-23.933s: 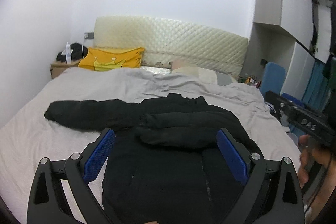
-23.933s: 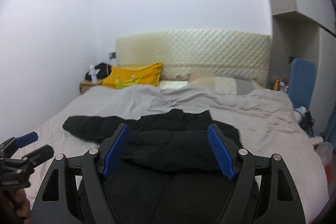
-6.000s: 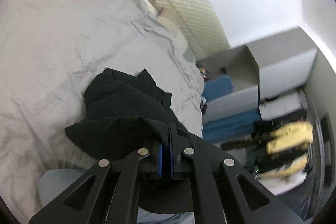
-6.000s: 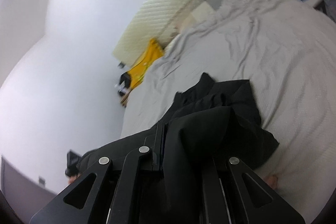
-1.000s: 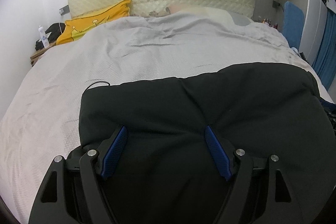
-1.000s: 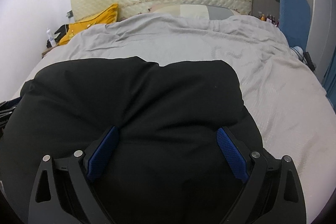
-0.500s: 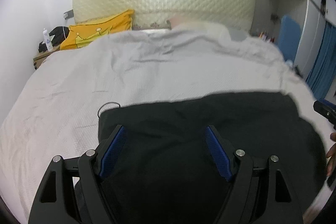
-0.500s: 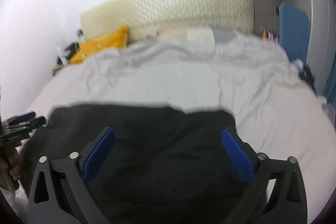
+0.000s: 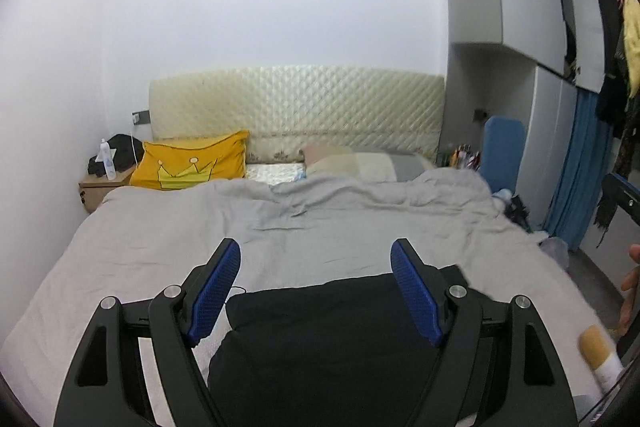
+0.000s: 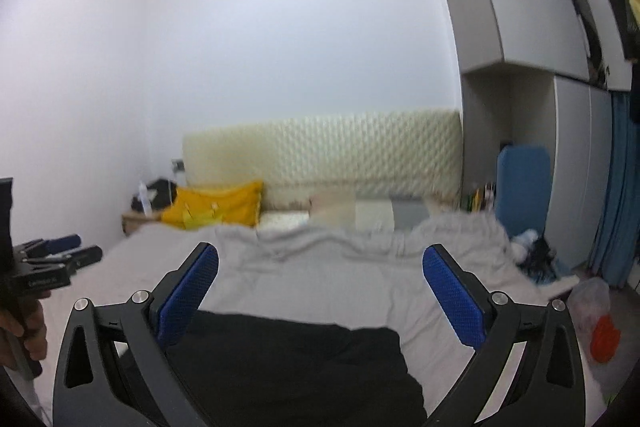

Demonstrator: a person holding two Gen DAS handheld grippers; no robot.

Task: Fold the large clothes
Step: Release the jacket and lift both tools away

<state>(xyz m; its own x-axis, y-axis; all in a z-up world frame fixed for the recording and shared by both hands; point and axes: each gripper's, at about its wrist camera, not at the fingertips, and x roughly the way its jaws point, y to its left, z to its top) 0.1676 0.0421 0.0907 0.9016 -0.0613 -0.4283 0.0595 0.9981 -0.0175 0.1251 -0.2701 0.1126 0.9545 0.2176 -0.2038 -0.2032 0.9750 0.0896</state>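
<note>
Garment: folded black padded jacket [image 9: 328, 331], a compact dark bundle lying at the near end of the bed, below both grippers.
Left gripper [image 9: 316, 291]: blue-padded fingers [image 9: 216, 283] spread wide, holding nothing, above the jacket.
Right gripper [image 10: 320, 291]: blue-padded fingers [image 10: 452, 295] spread wide, empty, above the jacket's far edge.
Bed: rumpled grey duvet [image 9: 280, 227] under the jacket.
Head end: yellow crown-print pillow [image 9: 192, 165] against the cream quilted headboard [image 9: 296, 107].

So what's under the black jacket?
The folded black jacket lies on the grey bedsheet, which shows all around it. Whatever is directly beneath it, or tucked inside its folds, is covered.
</note>
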